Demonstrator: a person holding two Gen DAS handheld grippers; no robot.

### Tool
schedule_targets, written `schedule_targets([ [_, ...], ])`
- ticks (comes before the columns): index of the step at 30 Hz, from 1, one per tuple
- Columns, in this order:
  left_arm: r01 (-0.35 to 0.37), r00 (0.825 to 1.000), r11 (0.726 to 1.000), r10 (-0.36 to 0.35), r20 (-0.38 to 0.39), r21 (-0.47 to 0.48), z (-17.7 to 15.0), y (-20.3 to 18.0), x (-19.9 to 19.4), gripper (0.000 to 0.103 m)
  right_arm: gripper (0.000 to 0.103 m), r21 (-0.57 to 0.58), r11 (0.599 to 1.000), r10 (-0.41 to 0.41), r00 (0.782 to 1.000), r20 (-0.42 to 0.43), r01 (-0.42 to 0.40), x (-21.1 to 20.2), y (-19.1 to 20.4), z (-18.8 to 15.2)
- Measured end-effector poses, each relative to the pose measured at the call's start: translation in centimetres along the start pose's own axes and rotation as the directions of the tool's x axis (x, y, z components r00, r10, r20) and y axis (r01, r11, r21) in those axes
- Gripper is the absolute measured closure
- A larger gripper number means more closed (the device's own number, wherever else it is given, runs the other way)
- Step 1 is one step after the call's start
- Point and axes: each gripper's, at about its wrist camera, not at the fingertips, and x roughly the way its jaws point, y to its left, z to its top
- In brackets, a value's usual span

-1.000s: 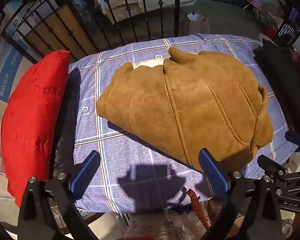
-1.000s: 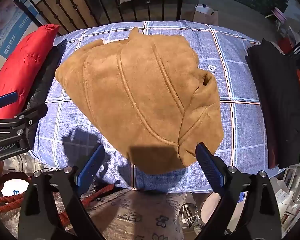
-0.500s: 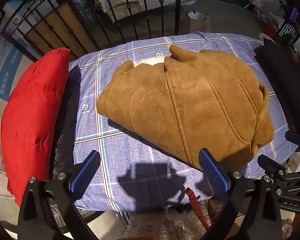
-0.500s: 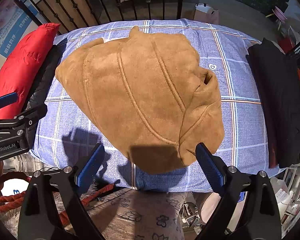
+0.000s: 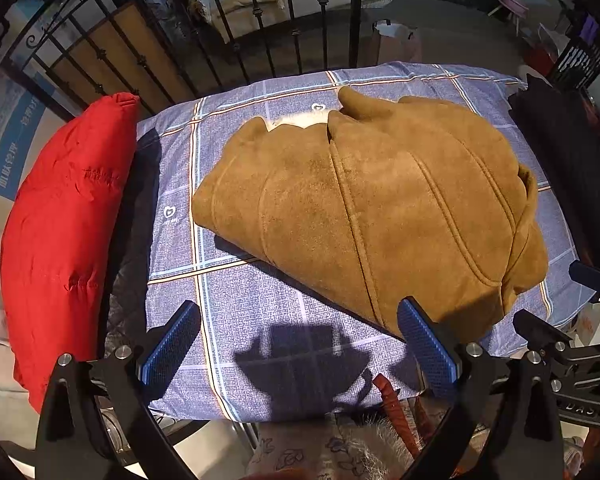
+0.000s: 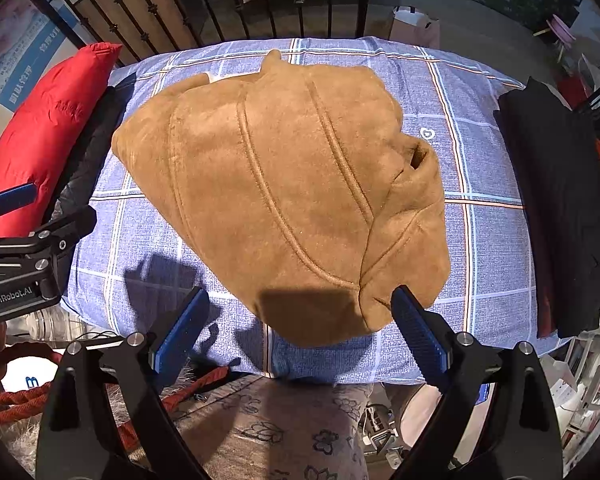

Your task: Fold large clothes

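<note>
A folded tan suede coat (image 5: pixel 372 208) lies on the blue checked bed cover (image 5: pixel 236 300), and also shows in the right wrist view (image 6: pixel 284 192). My left gripper (image 5: pixel 300 344) is open and empty, held above the cover's near edge, just short of the coat's near left side. My right gripper (image 6: pixel 300 328) is open and empty, held at the coat's near edge with its fingers apart on either side of the coat's corner. The left gripper's body (image 6: pixel 20 256) shows at the left of the right wrist view.
A red padded garment (image 5: pixel 64 232) lies along the left of the bed over a dark one. A black folded garment (image 6: pixel 560 208) lies on the right. A black iron railing (image 5: pixel 260 40) stands behind the bed. A floral cloth (image 6: pixel 284 428) lies below the near edge.
Both grippers have stayed open and almost still. The coat has not moved.
</note>
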Motion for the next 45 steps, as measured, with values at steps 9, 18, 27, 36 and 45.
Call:
schedule_targets([
  [9, 0.0, 1.0, 1.0, 0.0, -0.002, 0.0, -0.04, -0.07, 0.08, 0.006, 0.012, -0.005, 1.0, 0.001, 1.0, -0.007, -0.001, 0.15, 0.16, -0.04],
  [18, 0.0, 1.0, 1.0, 0.0, -0.007, 0.0, -0.22, -0.13, 0.2, 0.006, 0.012, -0.009, 1.0, 0.003, 1.0, -0.012, -0.003, 0.26, 0.31, -0.01],
  [27, 0.001, 1.0, 1.0, -0.001, -0.011, 0.0, -0.33, -0.13, 0.25, 0.006, 0.012, -0.008, 1.0, 0.003, 1.0, -0.013, -0.004, 0.29, 0.3, 0.01],
  [36, 0.002, 1.0, 1.0, -0.002, -0.016, -0.004, -0.41, -0.12, 0.32, 0.006, 0.012, -0.009, 1.0, 0.005, 1.0, -0.015, -0.005, 0.39, 0.29, -0.04],
  [45, 0.003, 1.0, 1.0, -0.003, -0.019, -0.005, -0.28, -0.1, 0.37, 0.006, 0.012, -0.01, 1.0, 0.005, 1.0, -0.019, -0.005, 0.5, 0.34, -0.16],
])
